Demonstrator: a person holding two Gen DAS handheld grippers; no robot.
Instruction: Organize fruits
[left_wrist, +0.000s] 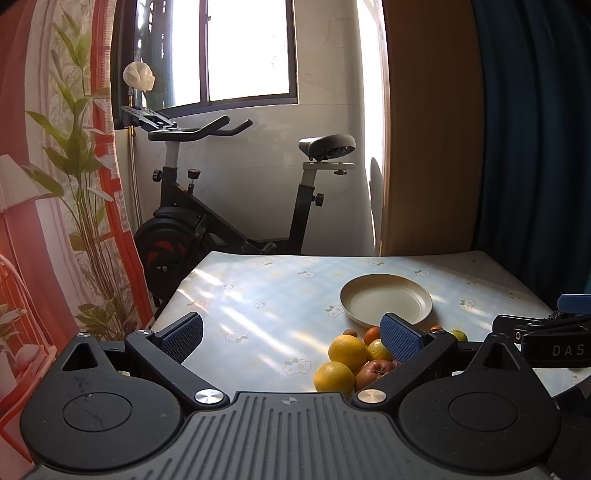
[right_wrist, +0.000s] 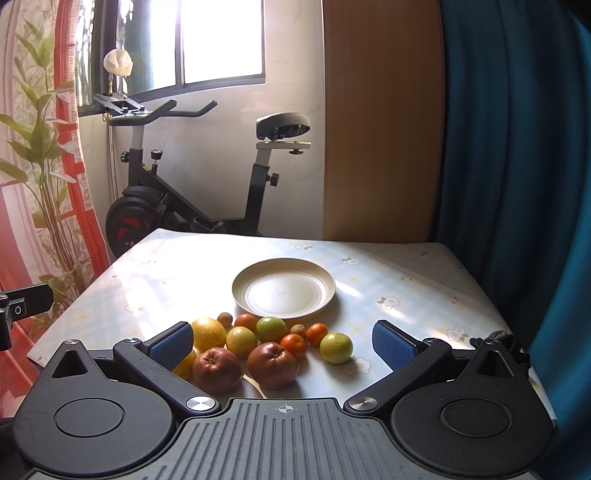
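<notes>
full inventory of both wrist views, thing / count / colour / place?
plate: 1, cream, mid table, nothing on it
red apples: 2, red-brown, front of the fruit pile
large yellow citrus: 2 clear, a third partly hidden behind a finger, left of pile
green fruits: 2, yellow-green, centre and right of pile
small oranges: 3, orange, back and middle of pile
small brown fruits: 2, brown, beside the plate's near rim
table: 1, pale floral cloth
exercise bike: 1, black, behind table
potted plant: 1, green, far left
left gripper: open, holds nothing
right gripper: open, above the fruit
</notes>
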